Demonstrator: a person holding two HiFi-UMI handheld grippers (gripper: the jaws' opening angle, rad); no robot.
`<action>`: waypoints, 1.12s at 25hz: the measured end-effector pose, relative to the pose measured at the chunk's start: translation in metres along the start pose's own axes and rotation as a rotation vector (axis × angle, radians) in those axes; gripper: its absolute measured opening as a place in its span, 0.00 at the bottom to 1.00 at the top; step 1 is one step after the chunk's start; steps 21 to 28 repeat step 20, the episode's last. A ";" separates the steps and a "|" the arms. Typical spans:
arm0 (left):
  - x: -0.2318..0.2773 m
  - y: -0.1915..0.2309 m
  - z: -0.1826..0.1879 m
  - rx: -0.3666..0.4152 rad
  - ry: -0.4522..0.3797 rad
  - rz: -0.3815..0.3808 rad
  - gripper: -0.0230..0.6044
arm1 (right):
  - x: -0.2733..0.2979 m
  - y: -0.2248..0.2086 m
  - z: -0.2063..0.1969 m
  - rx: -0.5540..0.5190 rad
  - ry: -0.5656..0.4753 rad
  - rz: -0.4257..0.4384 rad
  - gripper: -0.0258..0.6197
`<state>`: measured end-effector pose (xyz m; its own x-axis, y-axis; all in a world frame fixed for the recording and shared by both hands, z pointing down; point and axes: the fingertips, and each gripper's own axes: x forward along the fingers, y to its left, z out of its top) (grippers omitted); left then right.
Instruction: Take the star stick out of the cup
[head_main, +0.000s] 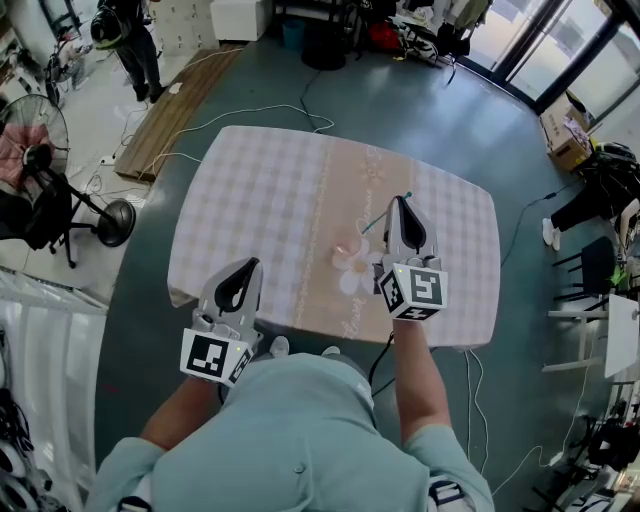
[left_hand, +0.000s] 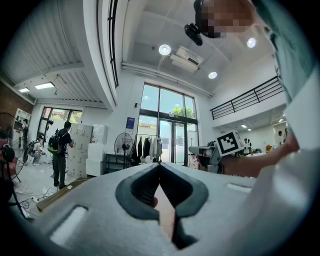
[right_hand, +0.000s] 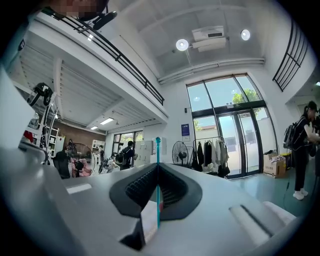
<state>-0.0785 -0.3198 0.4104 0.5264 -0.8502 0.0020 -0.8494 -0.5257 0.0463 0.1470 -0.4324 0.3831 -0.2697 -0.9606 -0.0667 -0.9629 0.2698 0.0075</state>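
Note:
My right gripper (head_main: 401, 203) hangs over the right half of the table (head_main: 250, 190), shut on a thin teal stick (head_main: 388, 213). The stick slants from the jaw tips down to the left, toward a small pale, see-through cup (head_main: 350, 245) on the cloth. In the right gripper view the stick (right_hand: 158, 195) stands upright between the closed jaws (right_hand: 158, 166), its small knob above their tips. Its star end I cannot make out. My left gripper (head_main: 249, 266) rests level at the table's near left edge, jaws closed with nothing between them (left_hand: 160, 165).
The table carries a checked cloth with a pale band and a flower print (head_main: 353, 272). A standing fan (head_main: 40, 150) is on the floor at left, a wooden board (head_main: 185, 105) and cables behind the table, chairs (head_main: 590, 285) at right. A person (head_main: 130, 40) stands at the far left.

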 end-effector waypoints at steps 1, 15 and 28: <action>0.000 0.000 0.000 0.001 0.000 0.001 0.04 | 0.000 0.000 0.000 0.002 -0.003 0.002 0.04; -0.005 0.000 0.001 0.003 -0.003 -0.004 0.04 | -0.004 0.003 0.003 0.010 -0.007 0.000 0.04; -0.004 0.001 0.001 0.003 0.000 -0.003 0.04 | -0.004 0.001 0.002 0.012 -0.002 0.000 0.04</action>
